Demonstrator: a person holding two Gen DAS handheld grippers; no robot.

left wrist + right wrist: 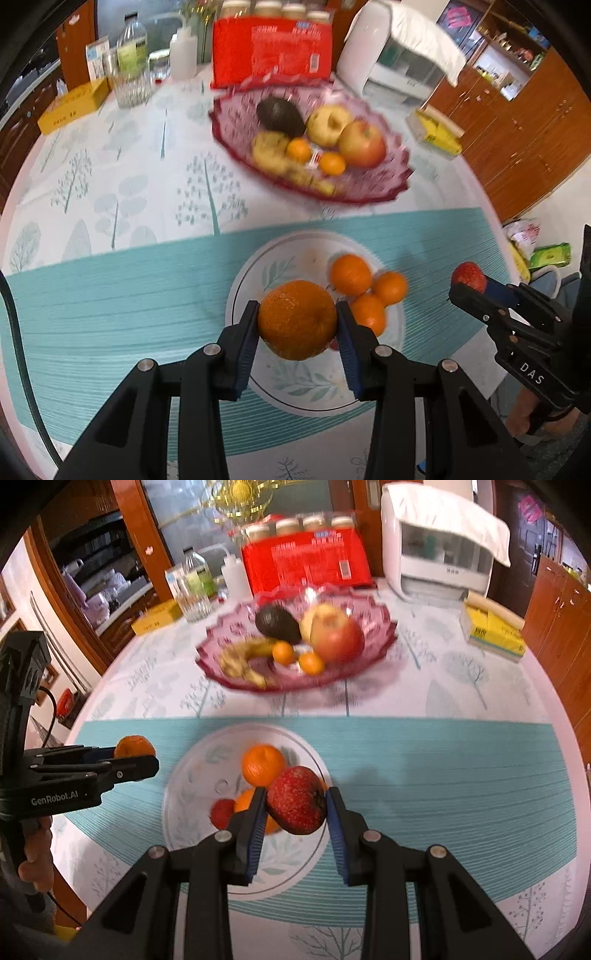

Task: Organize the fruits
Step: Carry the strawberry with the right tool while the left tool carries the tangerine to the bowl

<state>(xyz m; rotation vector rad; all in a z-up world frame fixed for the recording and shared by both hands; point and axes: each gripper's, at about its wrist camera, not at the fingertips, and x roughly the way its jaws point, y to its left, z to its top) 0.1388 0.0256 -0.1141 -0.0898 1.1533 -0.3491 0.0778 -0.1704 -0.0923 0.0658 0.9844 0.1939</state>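
Observation:
My left gripper (297,320) is shut on a large orange (297,314) and holds it above the white plate (251,273). Three small oranges (365,291) lie on that plate. My right gripper (295,803) is shut on a red strawberry (297,799) above the same plate (184,775), where oranges (263,764) and another strawberry (222,813) lie. The right gripper shows at the right of the left wrist view (467,284); the left gripper shows at the left of the right wrist view (140,760).
A pink glass fruit bowl (229,110) further back holds an avocado, apples, bananas and two small oranges. Behind stand a red box (271,48), bottles, a glass, yellow boxes (70,107) and a white appliance (391,55). A teal placemat (110,295) lies under the plate.

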